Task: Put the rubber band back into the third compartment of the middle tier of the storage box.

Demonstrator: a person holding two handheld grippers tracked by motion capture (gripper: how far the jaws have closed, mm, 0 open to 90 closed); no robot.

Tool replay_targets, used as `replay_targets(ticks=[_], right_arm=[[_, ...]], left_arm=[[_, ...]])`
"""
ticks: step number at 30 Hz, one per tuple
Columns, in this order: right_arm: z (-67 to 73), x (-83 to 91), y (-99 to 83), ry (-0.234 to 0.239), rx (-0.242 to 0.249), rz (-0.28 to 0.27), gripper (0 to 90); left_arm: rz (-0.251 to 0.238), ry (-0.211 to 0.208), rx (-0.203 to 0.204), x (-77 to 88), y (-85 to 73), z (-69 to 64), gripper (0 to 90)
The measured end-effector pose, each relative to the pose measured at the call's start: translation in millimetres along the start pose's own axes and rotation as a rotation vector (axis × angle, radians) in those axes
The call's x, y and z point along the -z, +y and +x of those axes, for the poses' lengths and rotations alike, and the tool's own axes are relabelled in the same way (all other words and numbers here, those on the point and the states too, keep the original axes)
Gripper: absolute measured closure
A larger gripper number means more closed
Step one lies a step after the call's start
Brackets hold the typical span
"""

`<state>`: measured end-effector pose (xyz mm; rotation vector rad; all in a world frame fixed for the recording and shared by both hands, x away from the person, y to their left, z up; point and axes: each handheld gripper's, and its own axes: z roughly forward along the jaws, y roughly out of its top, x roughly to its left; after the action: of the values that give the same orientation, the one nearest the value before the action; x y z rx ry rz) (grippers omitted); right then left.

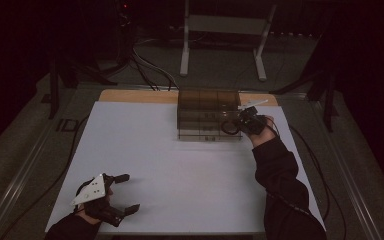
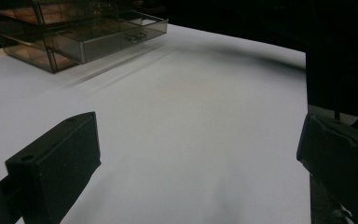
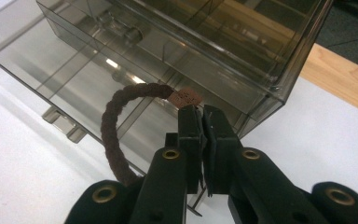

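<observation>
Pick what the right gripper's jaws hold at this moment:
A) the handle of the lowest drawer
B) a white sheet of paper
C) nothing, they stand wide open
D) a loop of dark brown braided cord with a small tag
D: in the right gripper view the right gripper has its jaws pressed together on the dark brown braided cord near its small tag, above the open drawer of the clear smoky drawer box.

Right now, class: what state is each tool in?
Left tool: open, holding nothing, above the white table.
Right tool: shut on a dark braided loop, beside the clear drawer box.
</observation>
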<state>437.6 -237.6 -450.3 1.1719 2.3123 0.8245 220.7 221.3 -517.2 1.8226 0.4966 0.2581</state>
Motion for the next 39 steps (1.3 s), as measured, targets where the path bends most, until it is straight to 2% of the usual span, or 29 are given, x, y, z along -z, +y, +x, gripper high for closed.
replay_targets(ticks=[18,39], right_arm=[[1.1,-19.8,1.8,-0.026,0.031,0.066,87.0],[2.3,-33.4,-1.1,-0.048,0.054,0.14,86.9]], left_arm=[[-0.001,0.001,0.001,0.3,-0.1,0.3,0.2],[0.0,-0.001,0.002,0.0,-0.2,0.1,0.2]])
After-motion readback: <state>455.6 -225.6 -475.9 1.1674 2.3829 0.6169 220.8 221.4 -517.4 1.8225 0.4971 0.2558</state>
